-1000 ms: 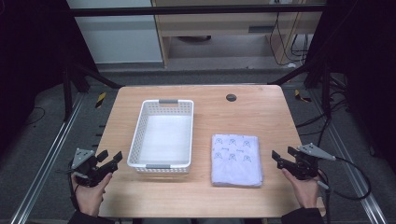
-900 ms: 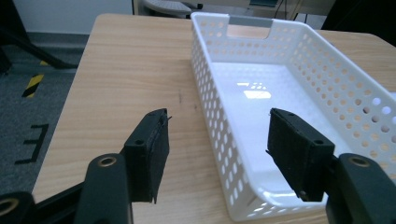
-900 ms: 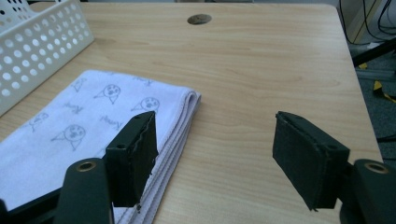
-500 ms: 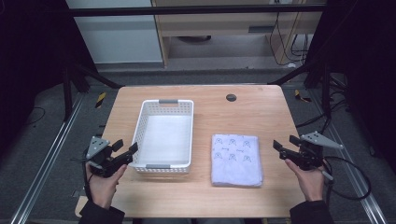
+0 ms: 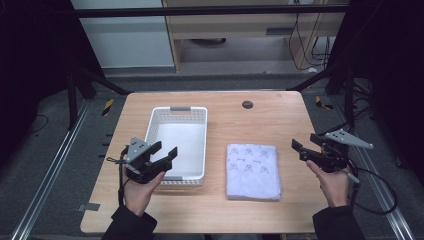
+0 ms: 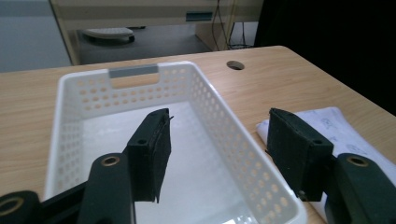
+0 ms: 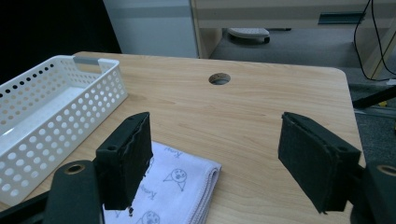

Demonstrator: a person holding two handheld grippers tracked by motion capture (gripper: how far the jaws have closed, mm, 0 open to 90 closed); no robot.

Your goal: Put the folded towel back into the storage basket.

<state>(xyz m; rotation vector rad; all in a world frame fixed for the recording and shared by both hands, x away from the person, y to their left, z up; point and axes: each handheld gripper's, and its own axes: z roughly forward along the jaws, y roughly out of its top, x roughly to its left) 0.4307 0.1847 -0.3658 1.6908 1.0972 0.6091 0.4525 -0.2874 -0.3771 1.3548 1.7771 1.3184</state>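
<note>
A white perforated basket (image 5: 179, 142) (image 6: 196, 154) (image 7: 42, 112) stands empty left of the table's middle. To its right a folded pale cloth (image 5: 252, 170) (image 7: 173, 191) (image 6: 336, 126) with small printed faces lies flat. My left gripper (image 5: 165, 148) (image 6: 224, 140) hovers open over the basket's near left corner. Its jaws have just been closing a little, with nothing between them. My right gripper (image 5: 304, 141) (image 7: 219, 149) hangs open above the table, right of the cloth. Its jaws have just been opening, and they too are empty.
The wooden table (image 5: 270, 120) has a round cable hole (image 5: 247, 104) (image 7: 219, 78) near its far edge. Dark frame posts stand at both sides, and a cabinet sits on the floor beyond. Bare wood shows around the cloth and behind the basket.
My left hand has moved right and up, from the table's left edge to the basket's near corner. My right hand has risen a little beside the cloth.
</note>
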